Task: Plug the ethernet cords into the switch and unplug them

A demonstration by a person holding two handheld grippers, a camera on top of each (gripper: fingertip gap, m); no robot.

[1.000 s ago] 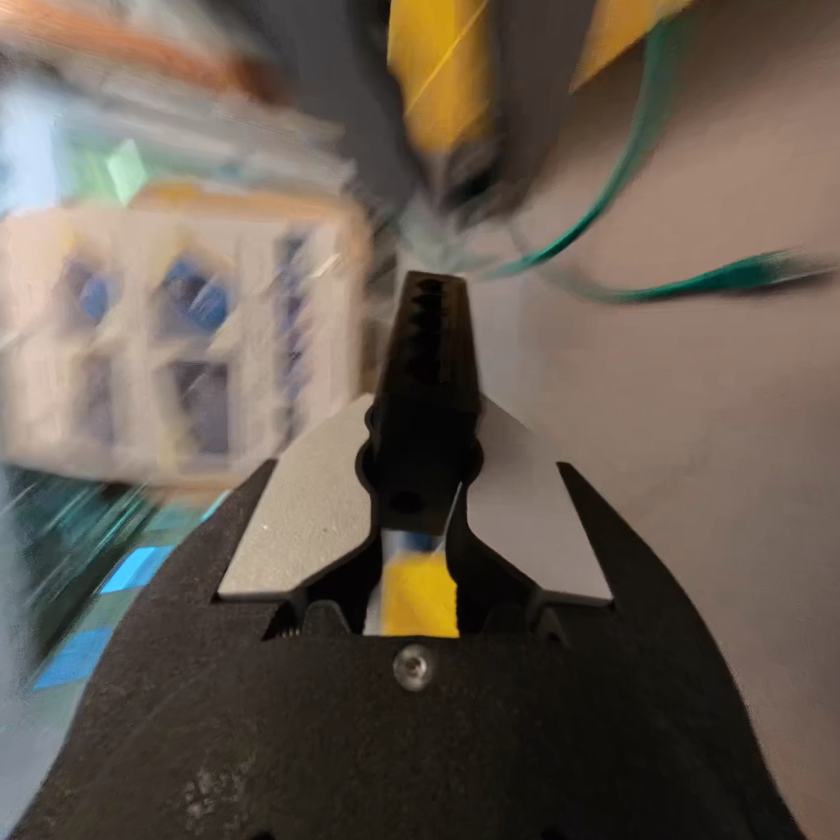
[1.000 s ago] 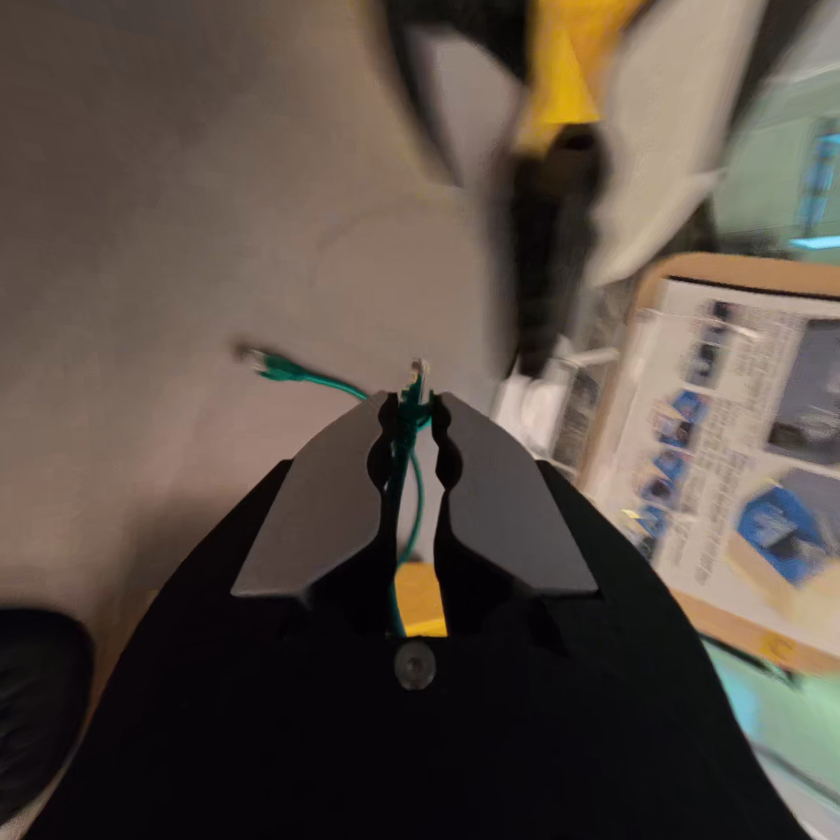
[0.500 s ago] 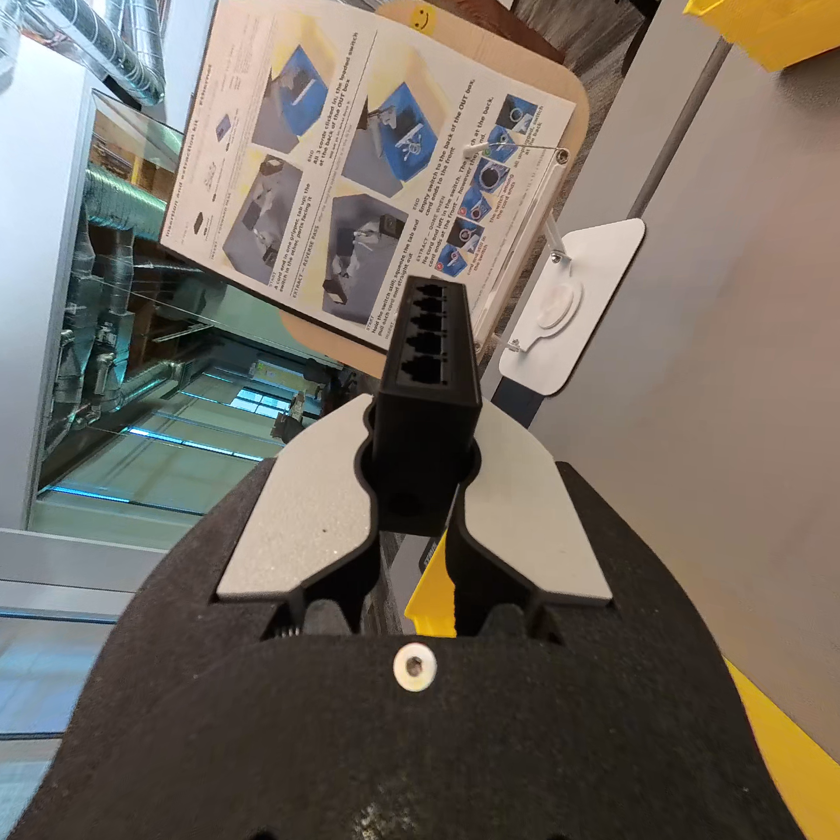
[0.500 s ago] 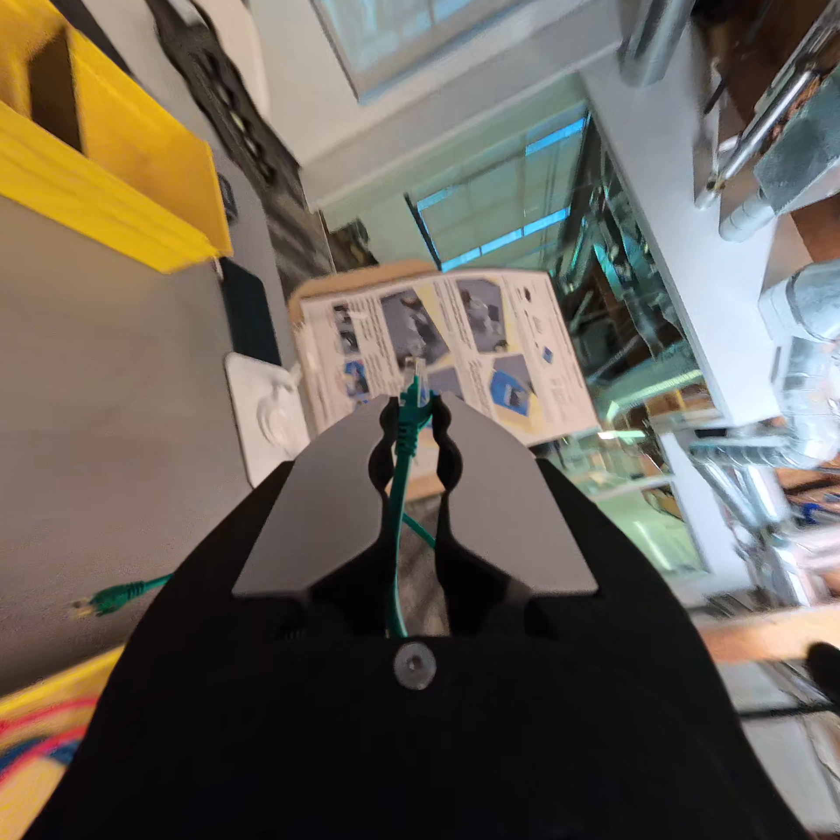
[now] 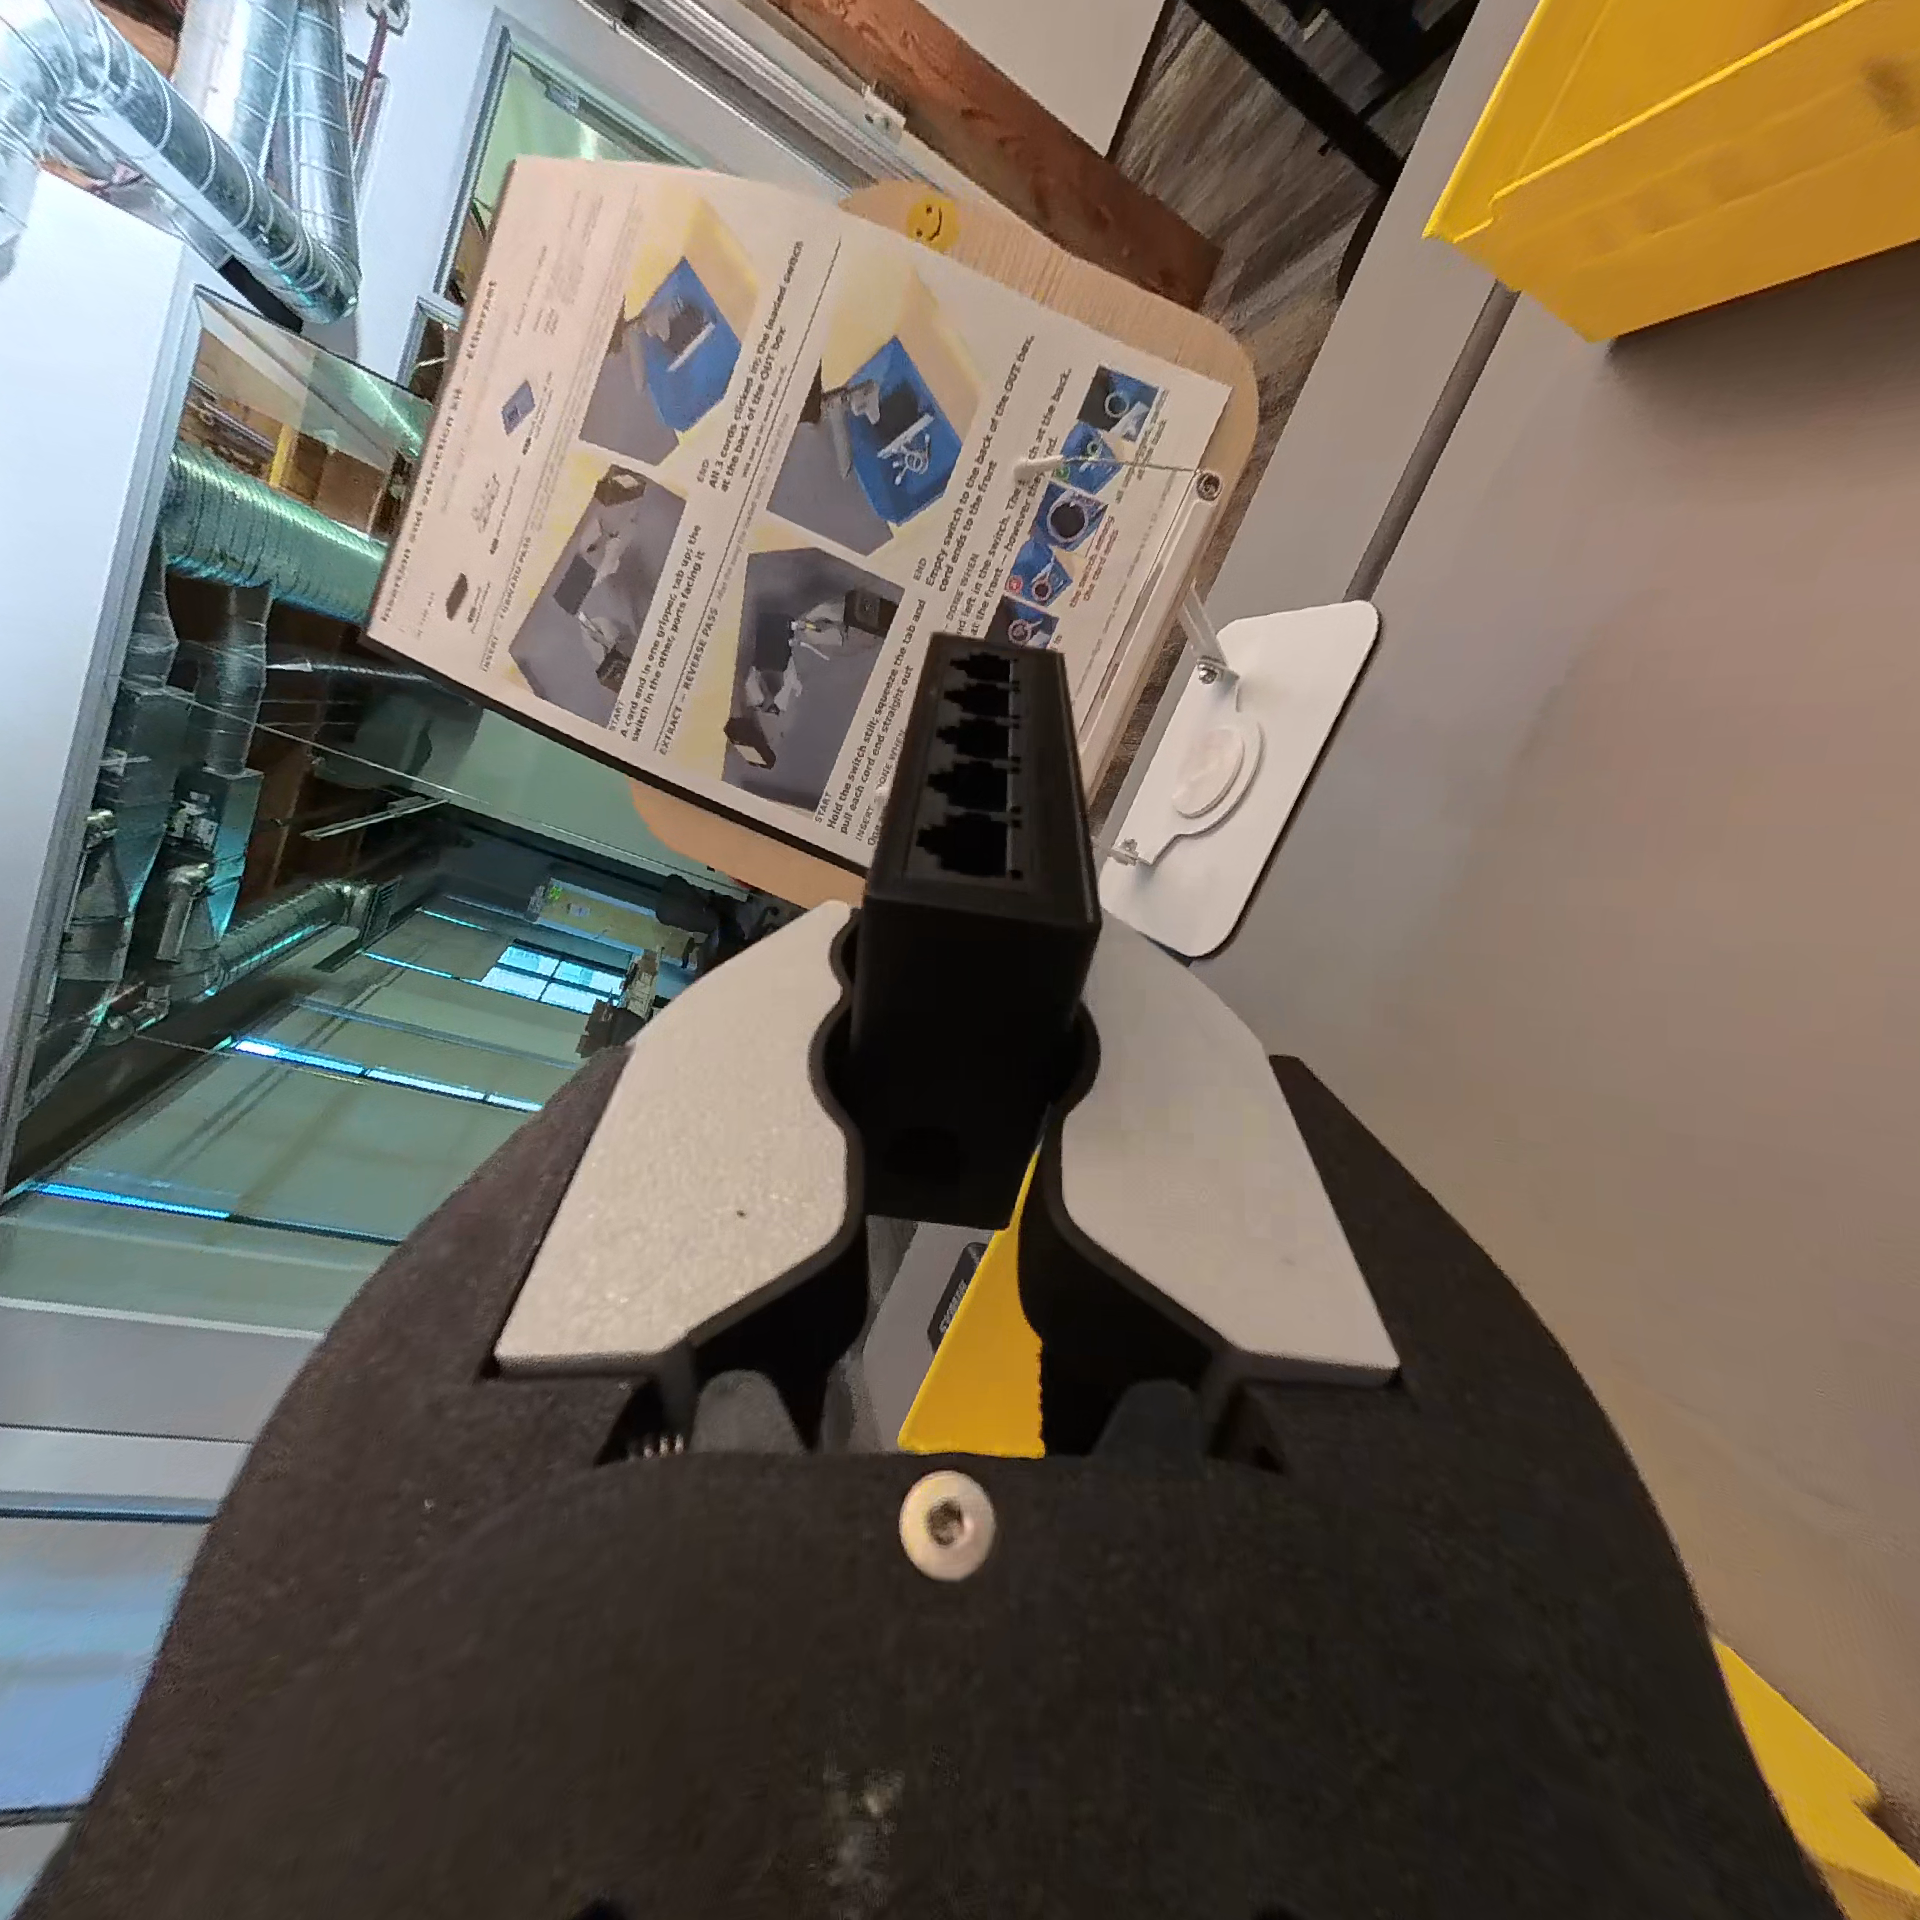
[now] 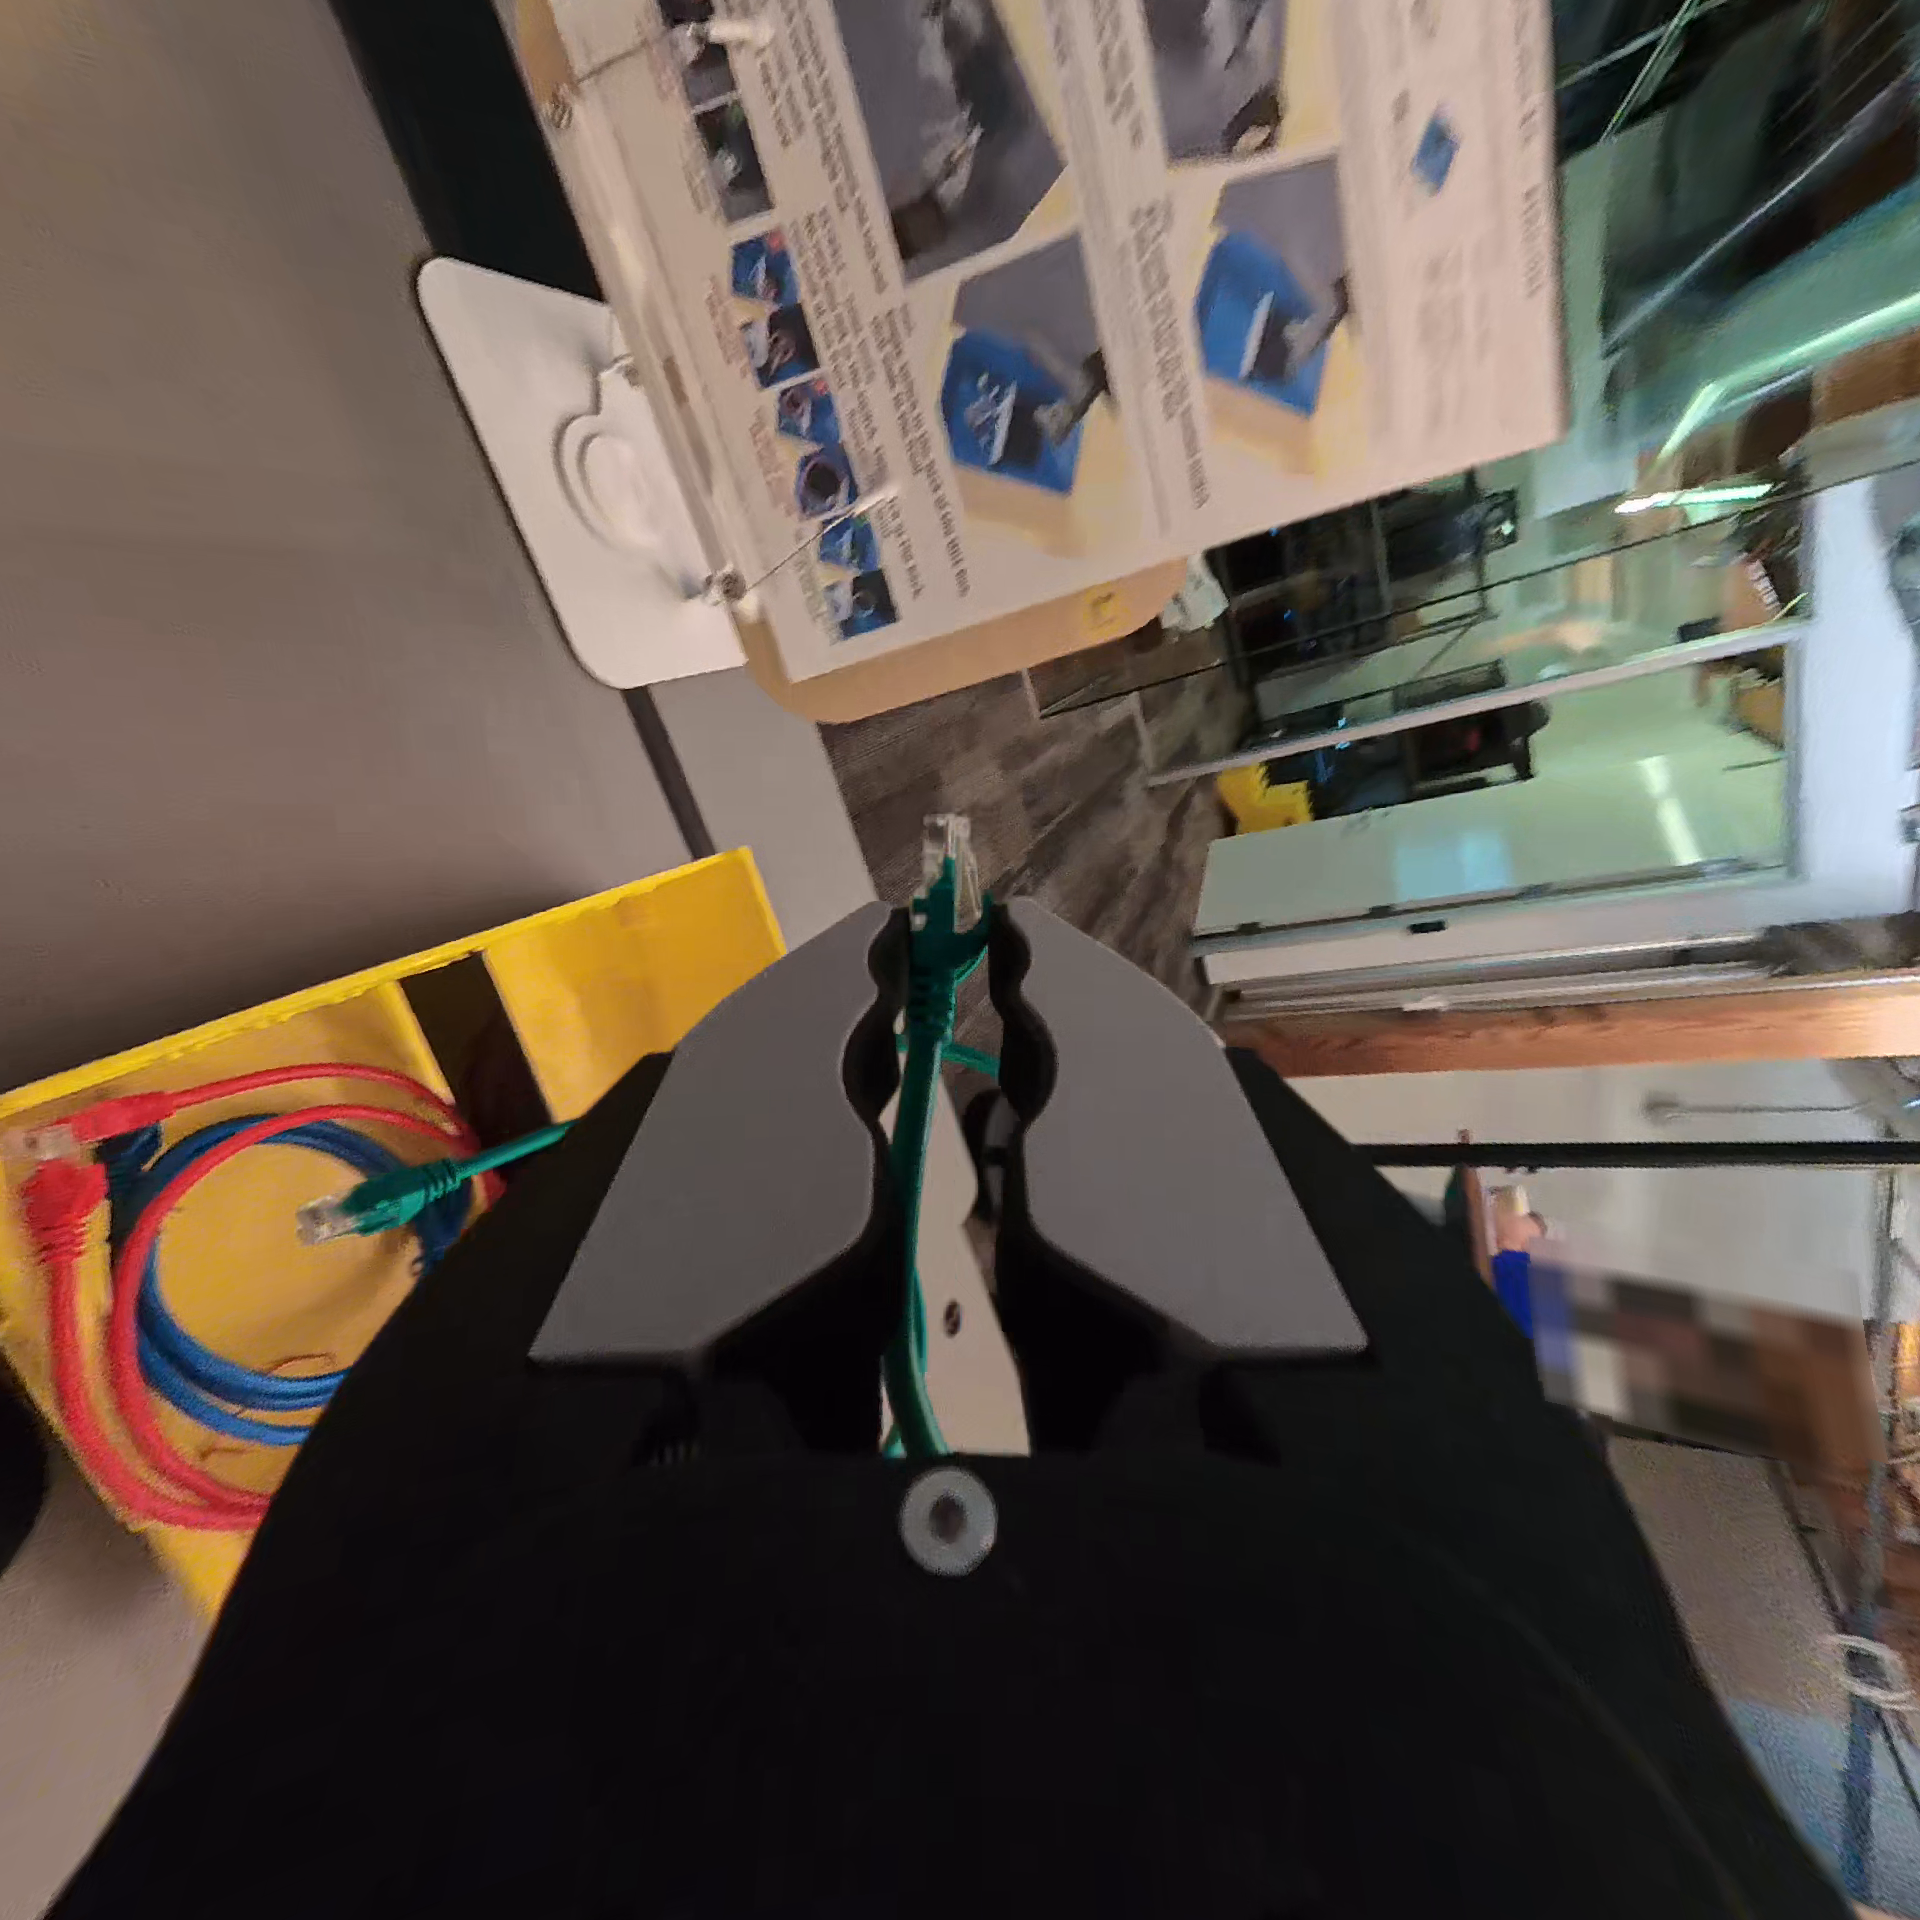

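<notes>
My left gripper (image 5: 961, 971) is shut on a black ethernet switch (image 5: 977, 831), held in the air with its row of empty ports facing left in the left wrist view. My right gripper (image 6: 943, 920) is shut on a green ethernet cord (image 6: 935, 956) just behind its clear plug, which sticks out past the fingertips. The cord's other plug (image 6: 338, 1216) hangs over a yellow bin (image 6: 613, 956) that holds coiled red (image 6: 73, 1247) and blue (image 6: 208, 1382) cords. Neither gripper shows in the other's view.
A printed instruction sheet on a board (image 5: 790, 499) stands on a white base (image 5: 1236, 790) at the grey table's (image 5: 1610, 831) far edge; it also shows in the right wrist view (image 6: 1143, 260). Another yellow bin (image 5: 1704, 156) sits on the table. Tip to tip, the grippers are about 30 centimeters apart.
Both grippers have lifted and swung away from the table, keeping their hold. The right view has turned so the yellow bin of cords is in sight. The left view barely shifted in the last half second.
</notes>
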